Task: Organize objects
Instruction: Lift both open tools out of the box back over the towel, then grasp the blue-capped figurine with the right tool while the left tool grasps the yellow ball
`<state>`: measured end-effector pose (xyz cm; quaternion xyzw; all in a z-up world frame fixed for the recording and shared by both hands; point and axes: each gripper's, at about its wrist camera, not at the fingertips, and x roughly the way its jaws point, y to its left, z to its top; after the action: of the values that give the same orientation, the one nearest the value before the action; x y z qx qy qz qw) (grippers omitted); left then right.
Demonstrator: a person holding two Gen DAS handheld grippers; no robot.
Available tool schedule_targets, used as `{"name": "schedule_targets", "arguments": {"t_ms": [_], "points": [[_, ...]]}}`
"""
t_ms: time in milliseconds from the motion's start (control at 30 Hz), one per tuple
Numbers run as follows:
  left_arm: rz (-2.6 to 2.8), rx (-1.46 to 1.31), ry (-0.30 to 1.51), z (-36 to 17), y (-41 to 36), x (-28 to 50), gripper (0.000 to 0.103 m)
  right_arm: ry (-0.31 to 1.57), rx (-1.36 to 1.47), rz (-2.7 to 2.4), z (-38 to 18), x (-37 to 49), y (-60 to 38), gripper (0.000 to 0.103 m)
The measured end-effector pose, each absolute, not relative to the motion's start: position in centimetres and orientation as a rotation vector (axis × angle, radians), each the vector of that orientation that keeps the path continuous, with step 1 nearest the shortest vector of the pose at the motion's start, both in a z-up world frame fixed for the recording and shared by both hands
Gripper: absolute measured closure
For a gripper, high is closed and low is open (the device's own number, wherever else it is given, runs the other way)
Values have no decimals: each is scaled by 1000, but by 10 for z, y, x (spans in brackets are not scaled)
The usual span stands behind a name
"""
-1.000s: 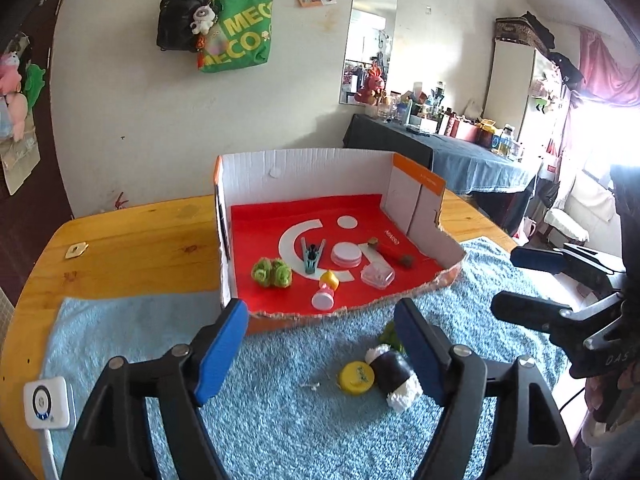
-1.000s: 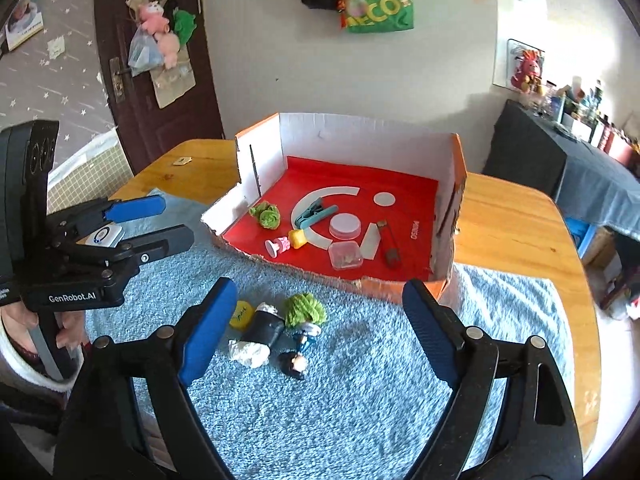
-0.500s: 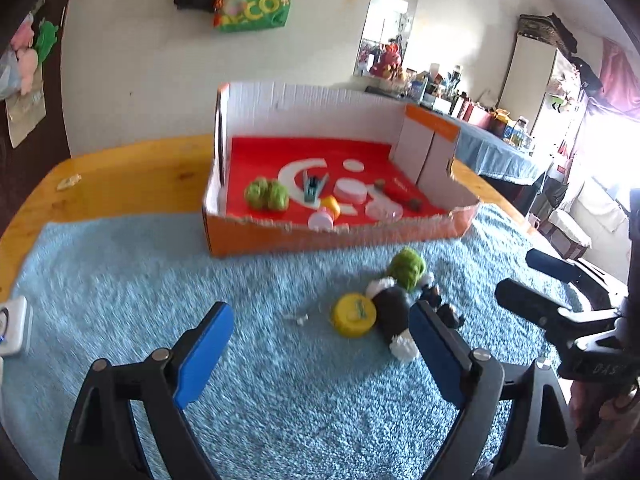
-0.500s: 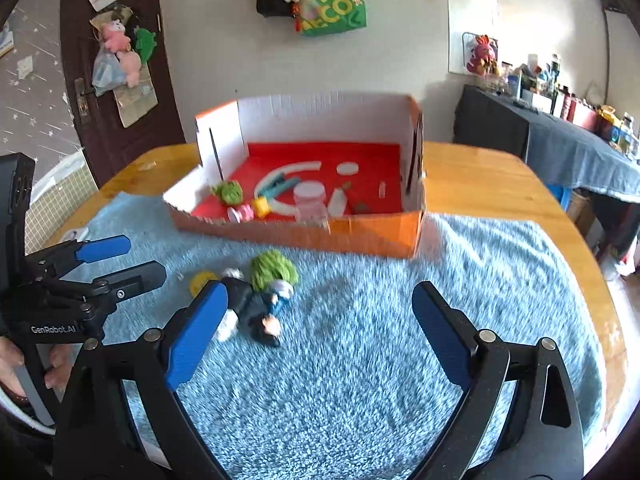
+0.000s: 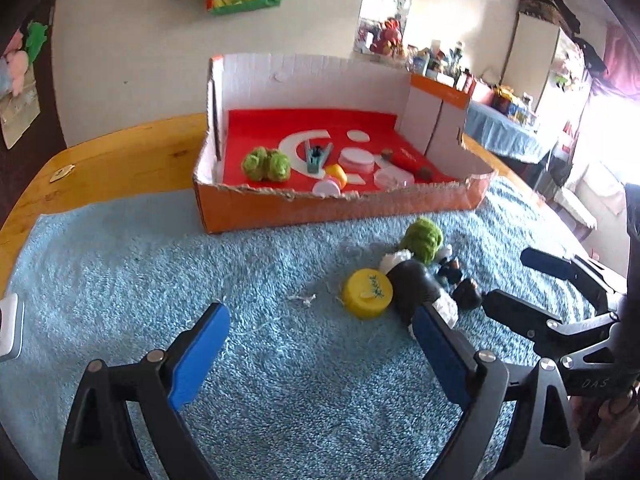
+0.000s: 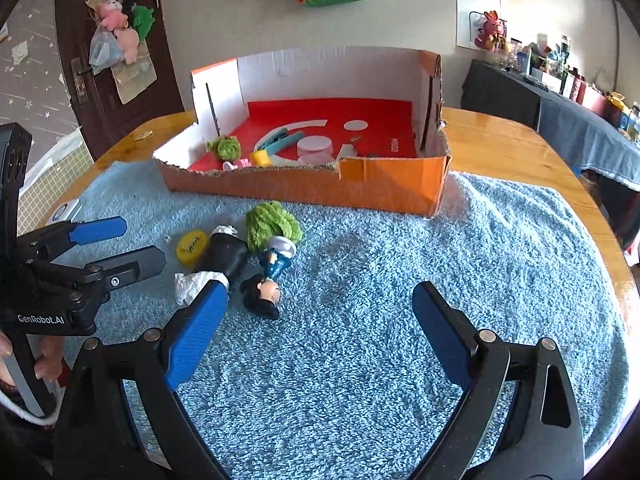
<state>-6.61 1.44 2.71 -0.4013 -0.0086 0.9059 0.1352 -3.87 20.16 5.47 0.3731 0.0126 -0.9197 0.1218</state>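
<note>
A shaggy blue towel (image 6: 400,280) covers the wooden counter (image 6: 500,148). The torn orange cardboard box (image 5: 340,208) holds a fuzzy green ball (image 5: 266,165), a clip and round lids. A yellow cap (image 5: 367,293), doll (image 6: 262,296) and green pompom (image 6: 272,226) lie just outside the box. Left claw (image 5: 320,344) and right claw (image 6: 320,332) hover low, both spread apart and empty.

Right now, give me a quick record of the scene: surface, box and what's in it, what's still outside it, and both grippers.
surface: blue towel on a wooden table
box: orange cardboard box, open top, red floor
in box: green fuzzy ball, teal clip, white round lid, other small pieces
outside box: yellow cap, black and white toy, green fuzzy toy, small doll figure, clustered on the towel
left gripper: open, empty, above the towel
right gripper: open, empty, near the doll figure
</note>
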Motion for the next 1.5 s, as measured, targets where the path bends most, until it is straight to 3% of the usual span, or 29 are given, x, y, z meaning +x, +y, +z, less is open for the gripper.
{"name": "schedule_targets", "arguments": {"t_ms": [600,1233,1500], "points": [[2569,-1255,172,15,28,-94,9,149,1197,-2654,39,-56,190,8],[2545,-1244,212,14,27,-104,9,167,1224,-2650,39,-62,190,8],[2524,-1224,234,15,32,-107,21,175,1222,-2655,38,-66,186,10]]}}
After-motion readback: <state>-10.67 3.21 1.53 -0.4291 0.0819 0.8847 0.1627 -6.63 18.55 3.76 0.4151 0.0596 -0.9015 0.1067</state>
